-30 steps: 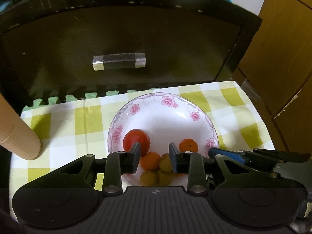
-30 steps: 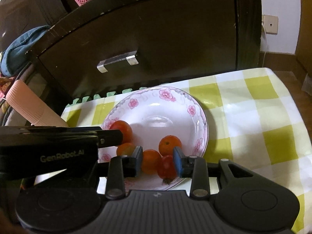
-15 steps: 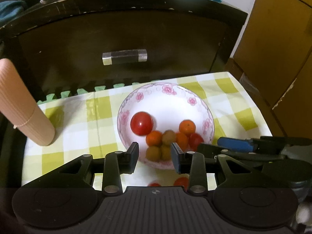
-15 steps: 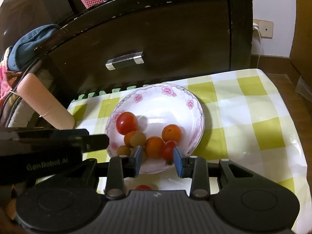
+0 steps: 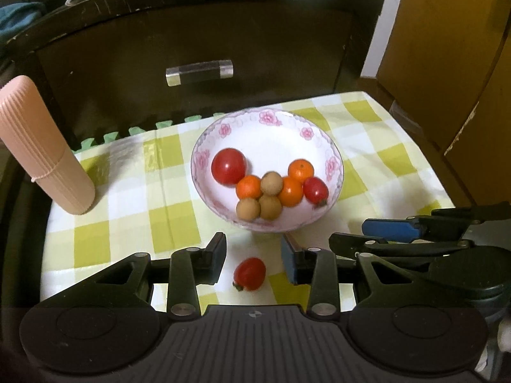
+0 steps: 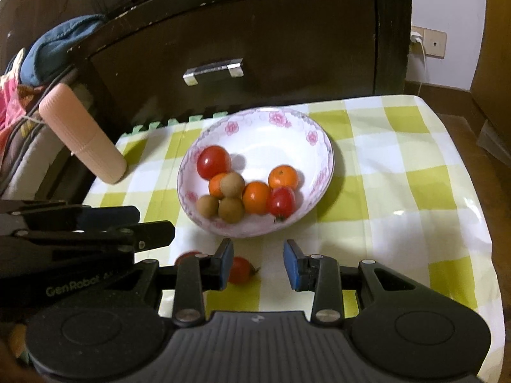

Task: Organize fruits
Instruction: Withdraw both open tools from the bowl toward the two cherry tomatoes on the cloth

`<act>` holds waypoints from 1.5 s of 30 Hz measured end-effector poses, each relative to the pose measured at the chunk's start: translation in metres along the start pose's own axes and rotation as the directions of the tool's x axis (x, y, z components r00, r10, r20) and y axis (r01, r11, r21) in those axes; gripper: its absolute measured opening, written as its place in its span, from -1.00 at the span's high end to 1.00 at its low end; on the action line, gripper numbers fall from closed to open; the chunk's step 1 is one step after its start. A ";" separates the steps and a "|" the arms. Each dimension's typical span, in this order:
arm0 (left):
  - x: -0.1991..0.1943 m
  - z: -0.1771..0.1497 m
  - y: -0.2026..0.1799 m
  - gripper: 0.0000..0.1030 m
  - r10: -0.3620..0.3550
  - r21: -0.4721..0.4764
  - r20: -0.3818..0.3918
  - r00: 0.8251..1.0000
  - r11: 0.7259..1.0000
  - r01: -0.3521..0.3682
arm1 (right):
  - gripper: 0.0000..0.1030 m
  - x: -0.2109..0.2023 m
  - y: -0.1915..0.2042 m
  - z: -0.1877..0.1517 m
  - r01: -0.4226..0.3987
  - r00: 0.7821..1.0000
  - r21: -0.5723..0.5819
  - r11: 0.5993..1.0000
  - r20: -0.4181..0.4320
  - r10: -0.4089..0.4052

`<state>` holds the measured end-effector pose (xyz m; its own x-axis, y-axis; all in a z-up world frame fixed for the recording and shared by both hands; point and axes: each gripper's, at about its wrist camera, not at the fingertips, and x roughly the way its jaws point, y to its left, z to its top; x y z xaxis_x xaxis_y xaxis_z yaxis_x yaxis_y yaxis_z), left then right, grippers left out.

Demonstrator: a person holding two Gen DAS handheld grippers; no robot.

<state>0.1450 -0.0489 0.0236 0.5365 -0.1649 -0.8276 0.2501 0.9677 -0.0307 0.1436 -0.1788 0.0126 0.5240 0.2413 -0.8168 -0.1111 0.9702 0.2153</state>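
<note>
1. The flowered bowl [image 5: 333, 162] is seen on the checked cloth [image 5: 172, 217], in front of a dark drawer [image 5: 198, 51].
2. Red tomatoes, orange fruits [image 5: 300, 170] and brown round fruits [image 5: 271, 183] are gathered in its near half.
3. A small tomato [image 5: 249, 273] is left on the cloth just in front of the bowl.
4. The left gripper [image 5: 253, 257] has just been opening; its jaws are parted around that tomato, and no contact is visible.
5. The right gripper [image 6: 258, 263] is held narrowly parted, nothing gripped.
6. A second red fruit [image 6: 186, 255] is glimpsed beside it.
</note>
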 end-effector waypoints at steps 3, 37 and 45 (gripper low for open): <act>-0.001 -0.006 -0.002 0.11 0.008 0.012 -0.007 1.000 1.000 -0.008 | 0.35 0.000 0.002 -0.007 0.005 1.000 -0.008 1.000 -0.016 -0.005; 0.029 -0.026 0.029 -0.31 0.027 -0.046 -0.132 0.991 0.998 -0.033 | 0.25 0.028 -0.004 -0.023 0.022 0.991 -0.003 1.000 -0.132 -0.022; 0.029 -0.022 0.041 -0.39 0.027 -0.095 -0.132 0.991 0.995 -0.039 | 0.24 0.036 0.002 -0.012 -0.010 0.994 0.005 1.000 -0.112 0.011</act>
<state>0.1528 -0.0101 -0.0137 0.4320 -0.1126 -0.8948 0.1510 0.9872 -0.0513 0.1524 -0.1684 -0.0228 0.4250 0.2528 -0.8692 -0.1124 0.9675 0.2264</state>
